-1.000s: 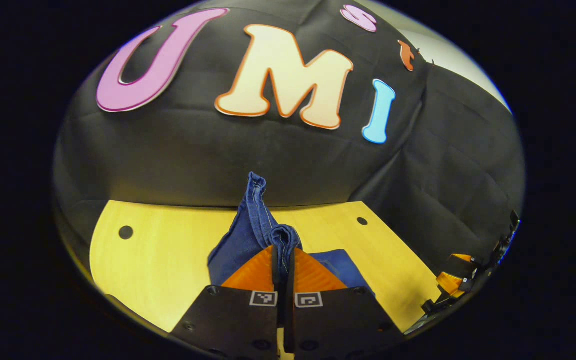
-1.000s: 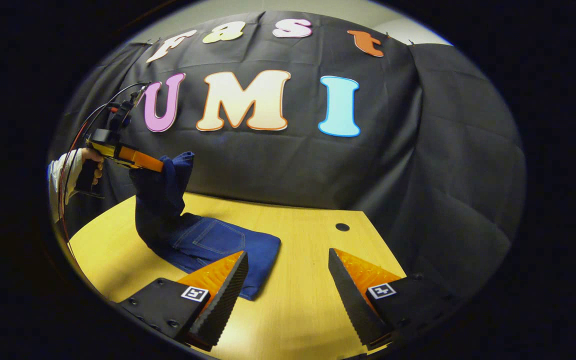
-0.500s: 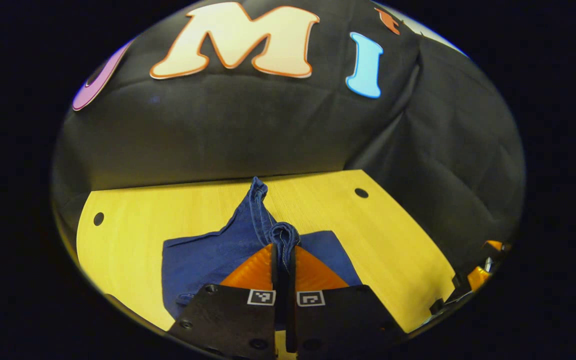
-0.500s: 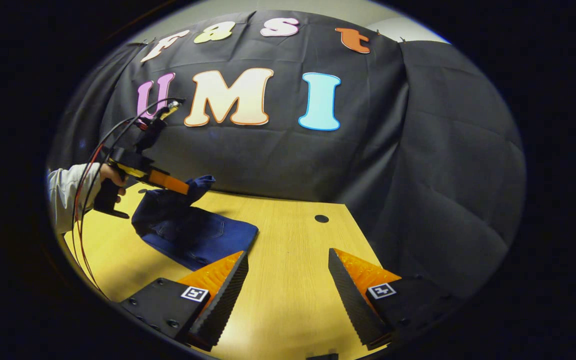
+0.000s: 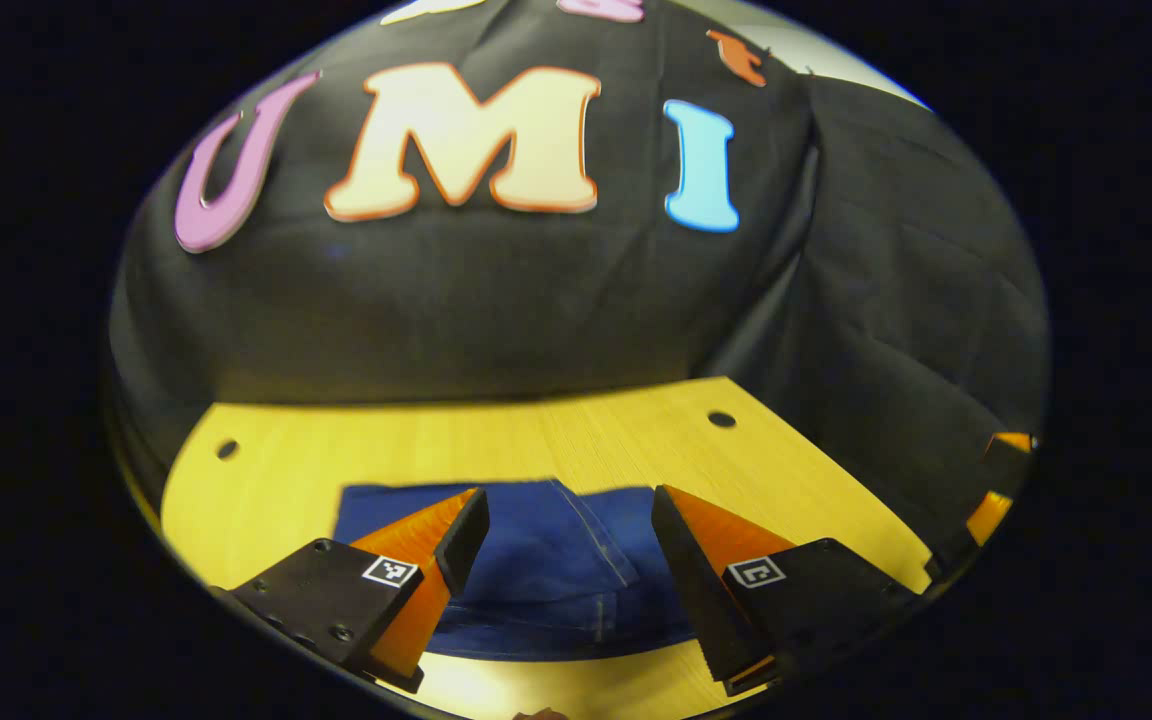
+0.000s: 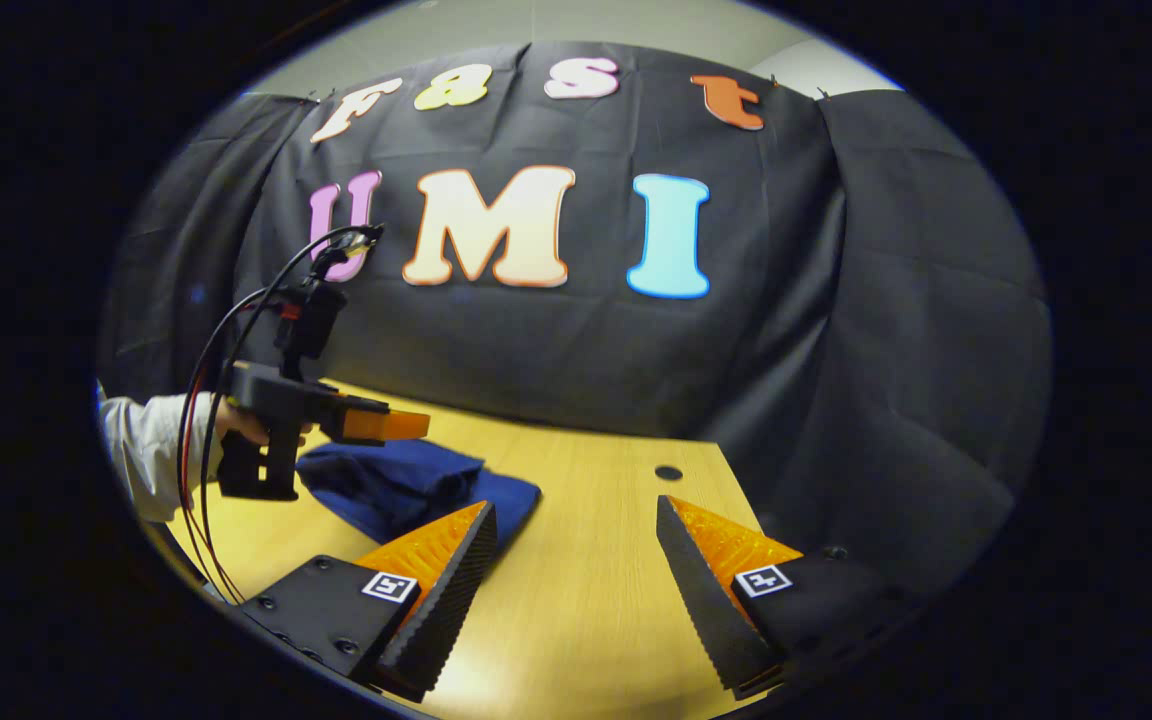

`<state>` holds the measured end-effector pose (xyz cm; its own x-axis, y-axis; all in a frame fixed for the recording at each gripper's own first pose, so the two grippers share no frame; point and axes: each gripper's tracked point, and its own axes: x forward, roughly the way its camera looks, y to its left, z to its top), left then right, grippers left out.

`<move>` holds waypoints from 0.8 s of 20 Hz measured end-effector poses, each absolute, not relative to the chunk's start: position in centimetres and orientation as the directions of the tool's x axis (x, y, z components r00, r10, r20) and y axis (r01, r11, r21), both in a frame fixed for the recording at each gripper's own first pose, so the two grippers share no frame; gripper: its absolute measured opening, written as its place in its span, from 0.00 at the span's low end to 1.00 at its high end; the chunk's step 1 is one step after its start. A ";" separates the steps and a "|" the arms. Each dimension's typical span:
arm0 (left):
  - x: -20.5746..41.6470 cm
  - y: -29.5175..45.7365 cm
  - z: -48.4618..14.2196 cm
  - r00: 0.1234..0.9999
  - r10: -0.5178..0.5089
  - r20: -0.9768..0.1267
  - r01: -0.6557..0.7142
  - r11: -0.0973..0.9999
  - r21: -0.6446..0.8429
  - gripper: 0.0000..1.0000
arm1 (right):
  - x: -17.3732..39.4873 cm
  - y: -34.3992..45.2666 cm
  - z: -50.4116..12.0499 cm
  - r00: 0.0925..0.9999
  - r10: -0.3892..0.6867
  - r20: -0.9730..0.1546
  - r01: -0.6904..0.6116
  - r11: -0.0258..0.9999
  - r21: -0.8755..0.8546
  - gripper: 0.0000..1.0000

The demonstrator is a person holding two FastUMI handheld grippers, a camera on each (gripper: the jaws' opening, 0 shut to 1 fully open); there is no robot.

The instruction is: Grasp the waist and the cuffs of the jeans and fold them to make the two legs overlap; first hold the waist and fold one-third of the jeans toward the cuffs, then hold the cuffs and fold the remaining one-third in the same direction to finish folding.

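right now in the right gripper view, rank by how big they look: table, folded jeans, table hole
1. table
2. folded jeans
3. table hole

The jeans lie farther from the camera, so they look smaller than they are.

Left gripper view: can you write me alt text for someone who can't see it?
Folded blue jeans lie flat on a yellow wooden table, seen between the open orange-and-black fingers of the left hand-held gripper. Black cloth forms the booth wall behind.
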<state>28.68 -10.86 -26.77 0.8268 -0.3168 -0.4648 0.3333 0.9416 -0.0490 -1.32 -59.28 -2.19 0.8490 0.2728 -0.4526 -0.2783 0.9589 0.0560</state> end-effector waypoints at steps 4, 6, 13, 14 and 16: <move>24.1 -6.7 -17.0 0.925 -0.280 -0.258 0.288 0.958 -0.007 0.95 | -0.2 -56.2 6.3 0.931 0.248 -0.266 -0.221 0.967 0.130 0.99; 21.2 -4.5 -14.6 0.934 -0.271 -0.231 0.279 0.960 0.001 0.95 | -0.9 -53.8 9.7 0.949 0.247 -0.196 -0.213 0.961 0.178 0.99; 14.1 1.2 -9.8 0.955 -0.254 -0.154 0.262 0.964 0.038 0.95 | -6.6 -45.5 15.8 0.925 0.362 -0.111 -0.336 0.920 0.199 1.00; 13.4 1.8 -9.4 0.956 -0.254 -0.149 0.262 0.964 0.040 0.94 | -7.3 -44.9 16.4 0.924 0.369 -0.102 -0.345 0.918 0.195 1.00; 12.4 2.5 -8.3 0.958 -0.255 -0.129 0.262 0.965 0.034 0.95 | -8.1 -44.7 17.7 0.931 0.356 -0.086 -0.335 0.923 0.190 0.98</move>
